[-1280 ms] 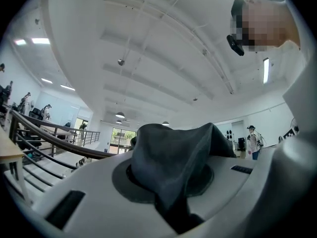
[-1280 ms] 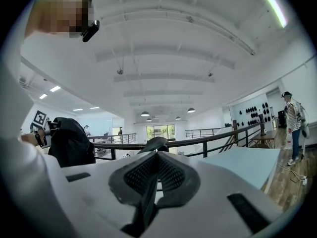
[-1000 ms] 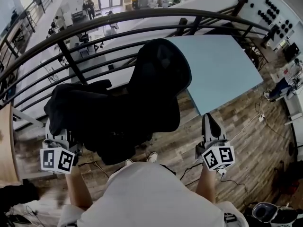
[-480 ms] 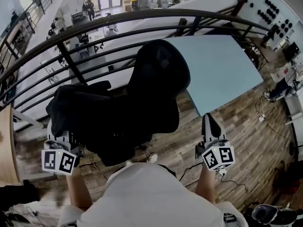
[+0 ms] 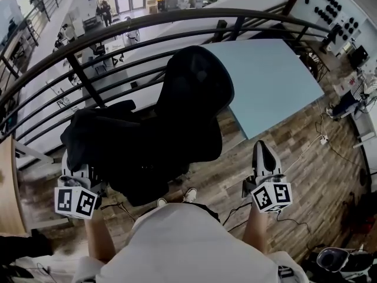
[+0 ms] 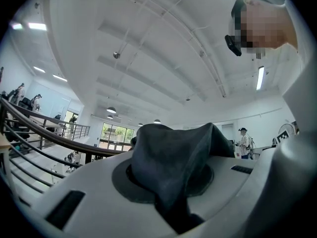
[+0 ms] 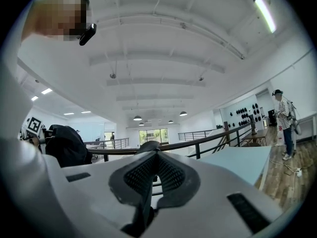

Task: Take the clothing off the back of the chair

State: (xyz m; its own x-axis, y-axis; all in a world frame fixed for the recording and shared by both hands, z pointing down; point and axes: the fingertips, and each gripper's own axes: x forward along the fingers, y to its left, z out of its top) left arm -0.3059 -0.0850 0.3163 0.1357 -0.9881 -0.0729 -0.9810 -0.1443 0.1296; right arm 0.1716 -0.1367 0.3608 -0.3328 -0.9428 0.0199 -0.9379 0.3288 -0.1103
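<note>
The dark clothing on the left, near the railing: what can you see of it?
The dark clothing is soft, matte, black to charcoal fabric, bunched into a crumpled, hanging bundle with no sleeves or collar to make out. A fold of it is pinched between the closed jaws of the left gripper, which holds it up beside the black office chair. Whether it touches the chair is unclear.

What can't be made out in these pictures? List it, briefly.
- Head view: where the black clothing ends and the black office chair begins; black on black.
- Head view: the left gripper's jaw tips, covered by the clothing.
- Left gripper view: the clothing's type; only a pinched fold shows.
</note>
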